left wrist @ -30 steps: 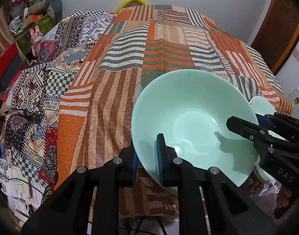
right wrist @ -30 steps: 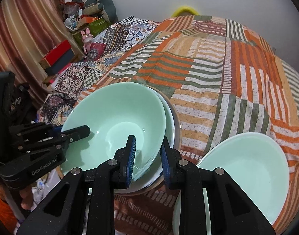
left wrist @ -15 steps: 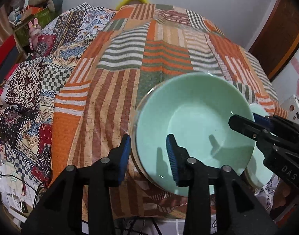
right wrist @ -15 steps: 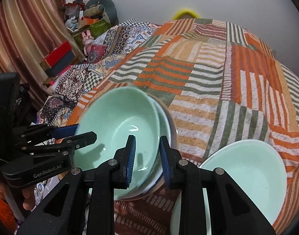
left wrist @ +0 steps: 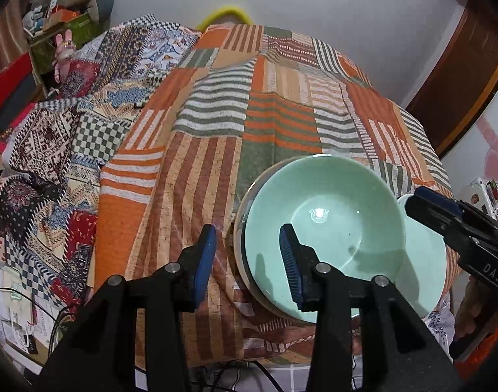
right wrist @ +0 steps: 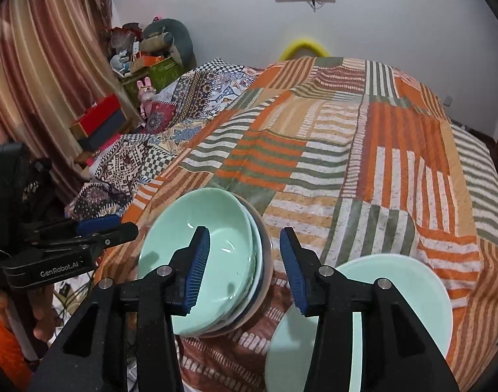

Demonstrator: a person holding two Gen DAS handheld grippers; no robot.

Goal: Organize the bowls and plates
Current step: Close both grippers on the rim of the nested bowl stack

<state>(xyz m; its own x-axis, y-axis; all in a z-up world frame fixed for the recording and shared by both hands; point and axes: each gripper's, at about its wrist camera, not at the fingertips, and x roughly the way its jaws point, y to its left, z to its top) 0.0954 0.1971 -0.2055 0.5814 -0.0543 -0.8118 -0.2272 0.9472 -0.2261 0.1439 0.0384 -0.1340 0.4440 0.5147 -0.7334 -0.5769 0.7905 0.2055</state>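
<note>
A mint green bowl (left wrist: 333, 228) rests on top of a stack of bowls and a plate on the patchwork cloth (left wrist: 216, 137). It shows in the right wrist view (right wrist: 222, 261) too. My left gripper (left wrist: 249, 261) is open and empty, just above the stack's left rim. My right gripper (right wrist: 245, 268) is open and empty over the stack's right rim; it also shows in the left wrist view (left wrist: 444, 215). A second mint green bowl (right wrist: 395, 310) sits to the right of the stack, also seen in the left wrist view (left wrist: 425, 261).
The striped patchwork cloth covers the table to the far wall. A patterned blanket (left wrist: 53, 137) lies to the left. Boxes and soft toys (right wrist: 144, 62) stand by the curtain. The table's near edge is just below the bowls.
Both grippers let go of the top green bowl, opened and drew back. The bowl now rests level on the stack.
</note>
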